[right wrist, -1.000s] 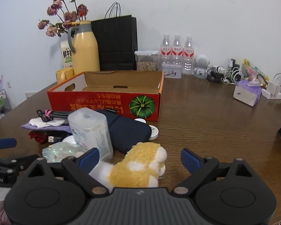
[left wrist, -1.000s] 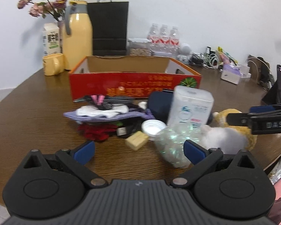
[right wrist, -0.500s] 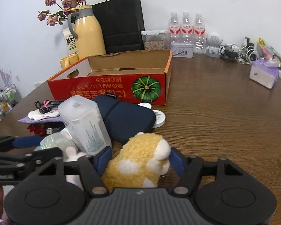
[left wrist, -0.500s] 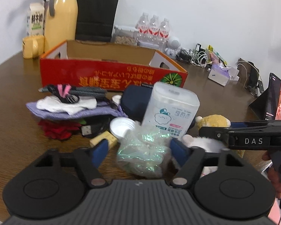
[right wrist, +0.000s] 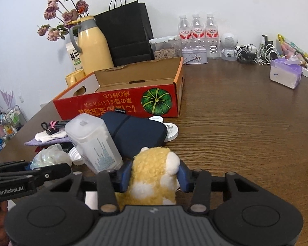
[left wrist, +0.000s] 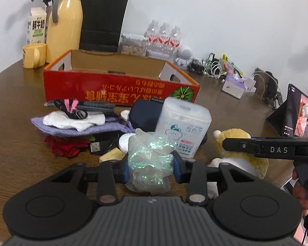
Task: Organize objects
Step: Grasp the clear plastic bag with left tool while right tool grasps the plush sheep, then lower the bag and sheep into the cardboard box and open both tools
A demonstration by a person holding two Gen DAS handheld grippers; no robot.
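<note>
Iridescent bag [left wrist: 151, 161] between left gripper [left wrist: 151, 169] pads (just closed in).

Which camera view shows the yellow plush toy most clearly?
The right wrist view: the plush toy fills the centre, pressed between the right gripper pads. The left wrist view shows only its edge, partly hidden behind the right gripper's finger.

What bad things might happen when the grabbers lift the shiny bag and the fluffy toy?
The left gripper has just closed on the shiny bag; thin crinkly plastic may slip or tear. The tall plastic container stands tilted right beside the fluffy toy that the right gripper has just squeezed, so lifting the toy might tip it. Both grippers sit close together and could bump.
</note>
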